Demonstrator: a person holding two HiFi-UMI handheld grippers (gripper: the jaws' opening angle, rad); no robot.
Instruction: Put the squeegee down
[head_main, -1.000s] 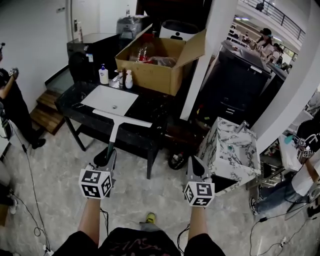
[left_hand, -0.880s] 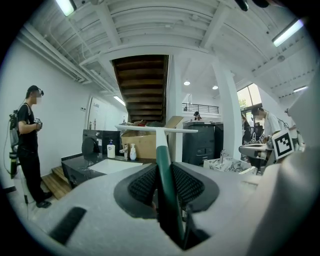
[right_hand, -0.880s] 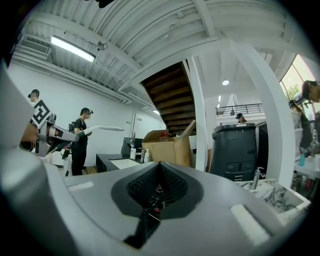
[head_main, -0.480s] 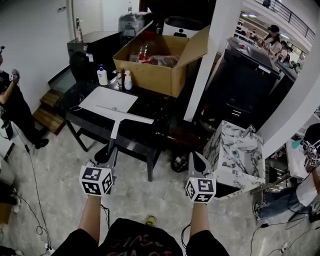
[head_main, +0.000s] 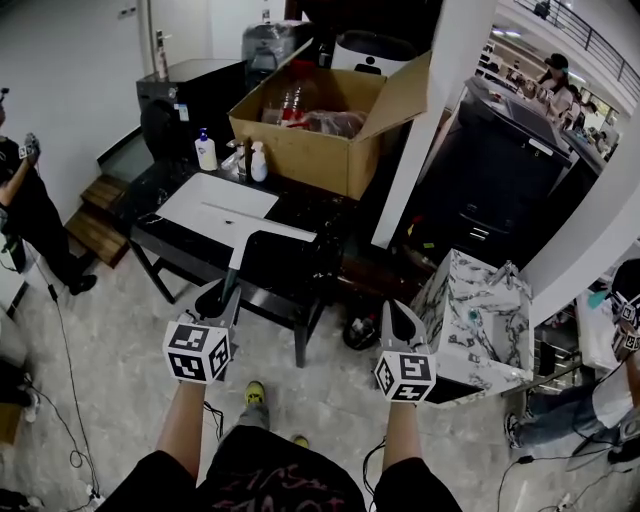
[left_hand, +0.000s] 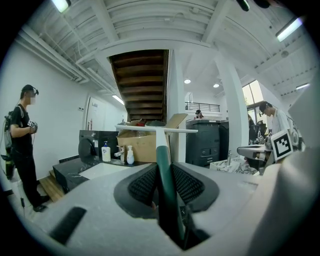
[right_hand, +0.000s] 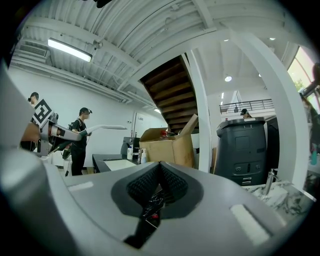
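A pale marbled floor (head_main: 120, 330) runs under me to a black surface (head_main: 296, 212) with a white sink (head_main: 218, 200) let into it and an open box (head_main: 320, 140) at its back.

Head view: my left hand-held gripper (head_main: 216, 303) is closed on the dark green grip of the squeegee (head_main: 238, 256). Its long axis runs straight away from me, and the white blade lies crosswise at the far end, across the near edge of the sink and the black top beside it. My right hand-held gripper (head_main: 394, 314) hangs level with the left one, off to the right, with bare floor in front of it and the surface's right end ahead and to its left.

Left gripper view: the jaws of the left hand-held gripper (left_hand: 161, 174) press on the squeegee (left_hand: 160, 150) from both sides. The handle rises up the middle of the picture and the blade sits as a bar across the top of the box (left_hand: 142, 145). The surface (left_hand: 67, 170) shows lower and to the left, so I judge the blade is in the air above it, not resting.

Right gripper view: the jaws of the right hand-held gripper (right_hand: 160, 172) meet with nothing between them. The squeegee (right_hand: 102, 128) shows far to the left.

So the surface lies dead ahead along the handle. The left hand alone carries the tool and is the nearer one. I judge lowering it forward would lay the blade down first.
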